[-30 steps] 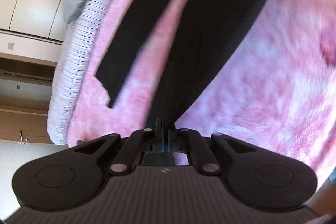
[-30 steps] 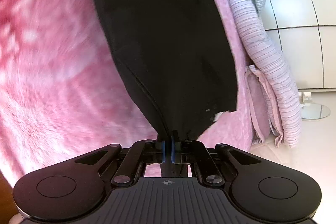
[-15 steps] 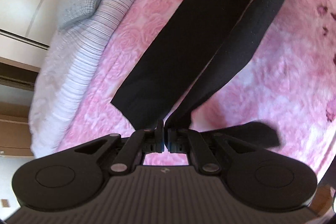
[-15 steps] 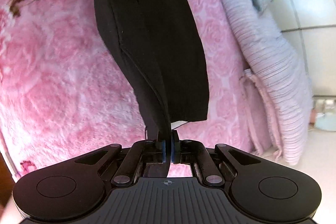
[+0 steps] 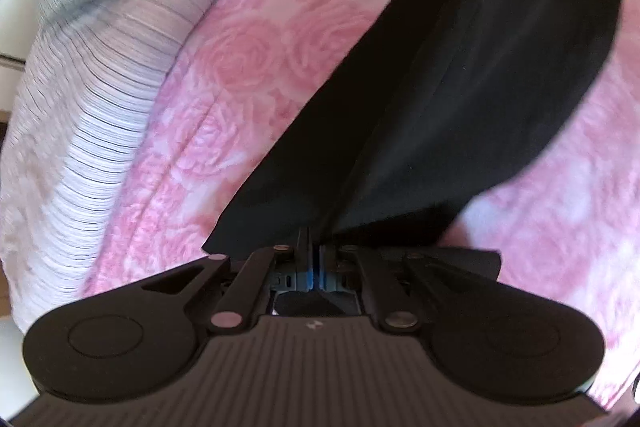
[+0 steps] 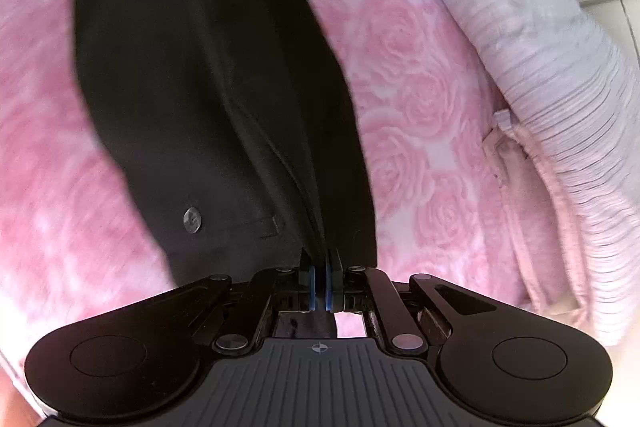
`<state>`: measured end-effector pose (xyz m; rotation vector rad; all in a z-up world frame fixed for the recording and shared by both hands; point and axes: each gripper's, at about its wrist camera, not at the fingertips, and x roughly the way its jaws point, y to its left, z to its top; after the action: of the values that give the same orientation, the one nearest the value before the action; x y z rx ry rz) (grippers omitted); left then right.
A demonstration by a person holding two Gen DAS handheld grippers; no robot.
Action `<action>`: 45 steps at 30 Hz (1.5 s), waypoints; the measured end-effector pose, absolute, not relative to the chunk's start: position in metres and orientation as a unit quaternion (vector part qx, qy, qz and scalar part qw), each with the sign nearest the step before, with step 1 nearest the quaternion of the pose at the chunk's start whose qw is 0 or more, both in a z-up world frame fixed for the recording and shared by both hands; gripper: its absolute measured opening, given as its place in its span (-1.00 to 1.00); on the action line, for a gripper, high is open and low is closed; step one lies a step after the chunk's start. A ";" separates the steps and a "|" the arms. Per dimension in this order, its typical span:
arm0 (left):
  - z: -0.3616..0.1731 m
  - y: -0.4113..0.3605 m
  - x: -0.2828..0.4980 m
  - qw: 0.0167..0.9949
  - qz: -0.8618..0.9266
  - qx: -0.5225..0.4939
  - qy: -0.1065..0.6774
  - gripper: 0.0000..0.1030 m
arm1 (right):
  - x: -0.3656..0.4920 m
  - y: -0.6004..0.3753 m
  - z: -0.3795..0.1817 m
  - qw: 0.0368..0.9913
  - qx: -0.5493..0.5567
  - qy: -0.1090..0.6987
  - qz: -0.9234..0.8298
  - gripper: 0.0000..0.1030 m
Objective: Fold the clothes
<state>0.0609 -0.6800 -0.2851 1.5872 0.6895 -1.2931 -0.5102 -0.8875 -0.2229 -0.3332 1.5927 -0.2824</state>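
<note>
Black trousers [image 5: 460,99] were clamped at the edge by both the left hand-held gripper [image 5: 314,259] and right hand-held gripper [image 6: 322,279], over the pink rose blanket [image 6: 400,75].

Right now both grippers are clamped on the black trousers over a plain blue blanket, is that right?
Not quite: the blanket is pink with a rose pattern, not plain blue, as the right wrist view shows. The rest holds: the left gripper and right gripper are both shut on the black trousers.
</note>
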 end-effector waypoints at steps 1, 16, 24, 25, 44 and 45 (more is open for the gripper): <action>-0.295 -0.687 0.064 0.475 -0.523 0.648 0.286 -0.94 | -0.505 -0.899 -0.230 0.678 -0.144 0.710 -0.125 -0.94; -0.386 -0.728 0.077 0.538 -0.457 0.642 0.298 -0.91 | -0.495 -0.994 -0.311 0.715 -0.017 0.686 -0.134 -0.92; -0.390 -0.740 0.090 0.541 -0.453 0.629 0.326 -0.82 | -0.503 -1.011 -0.307 0.735 0.050 0.655 -0.167 -0.91; -0.395 -0.742 0.089 0.539 -0.449 0.635 0.324 -0.79 | -0.501 -1.012 -0.310 0.733 0.051 0.656 -0.171 -0.90; -0.376 -0.720 0.091 0.589 -0.446 0.607 0.294 -0.32 | -0.422 -0.927 -0.302 0.780 0.090 0.602 -0.149 -0.26; -0.377 -0.722 0.091 0.585 -0.448 0.610 0.291 -0.31 | -0.413 -0.931 -0.310 0.780 0.088 0.601 -0.149 -0.26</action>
<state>0.0906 -0.7221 -0.3769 1.4216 0.6798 -1.0453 -0.4126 -0.9313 -0.3103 0.1910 1.2993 -0.3220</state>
